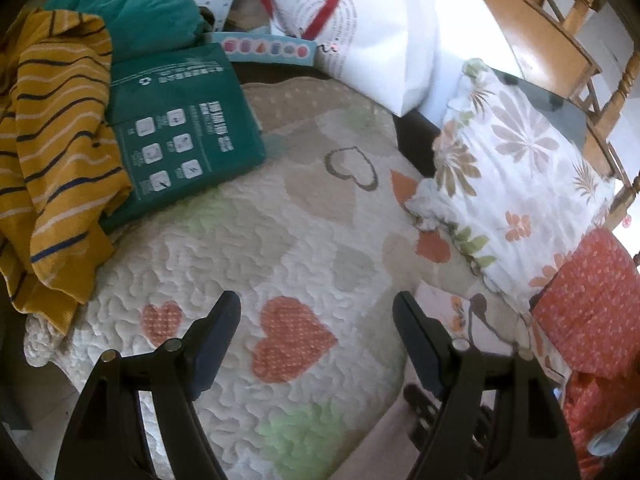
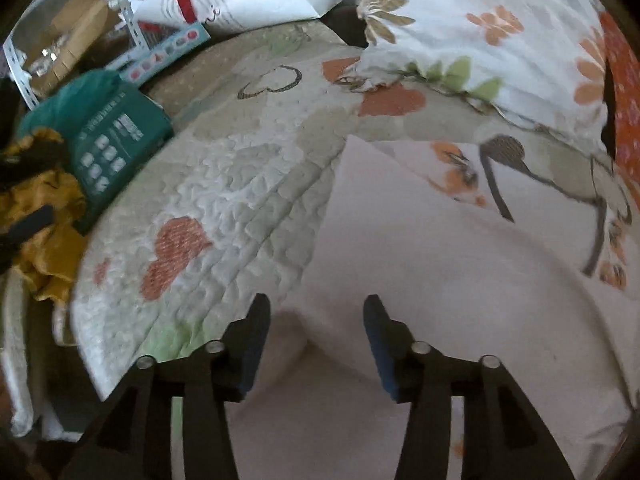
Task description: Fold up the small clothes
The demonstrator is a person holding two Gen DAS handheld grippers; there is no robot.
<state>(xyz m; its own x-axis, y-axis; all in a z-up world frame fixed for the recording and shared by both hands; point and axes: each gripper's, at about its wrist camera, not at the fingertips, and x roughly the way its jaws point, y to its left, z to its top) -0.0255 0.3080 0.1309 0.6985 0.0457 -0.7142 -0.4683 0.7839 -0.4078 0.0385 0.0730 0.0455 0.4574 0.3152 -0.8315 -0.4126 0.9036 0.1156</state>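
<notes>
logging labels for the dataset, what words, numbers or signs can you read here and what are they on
No text can be quoted; all of it is too small or blurred.
Green package: a white recycling sign, rows of white print and six white icon squares, unreadable.
White paper bag: rings of tiny print around a red mark, unreadable.
Light blue strip: coloured pictures only, no readable words.

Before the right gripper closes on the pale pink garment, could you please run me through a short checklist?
1. Right gripper jaws apart: ok.
2. Pale pink garment under the right gripper: ok; a raised fold lies between its fingers.
3. Pads pressing on the cloth: not ok, none visibly pinch it.
4. Left gripper open and holding nothing: ok, over the quilt.
5. Garment lying flat: cannot tell; its edges run out of view.
</notes>
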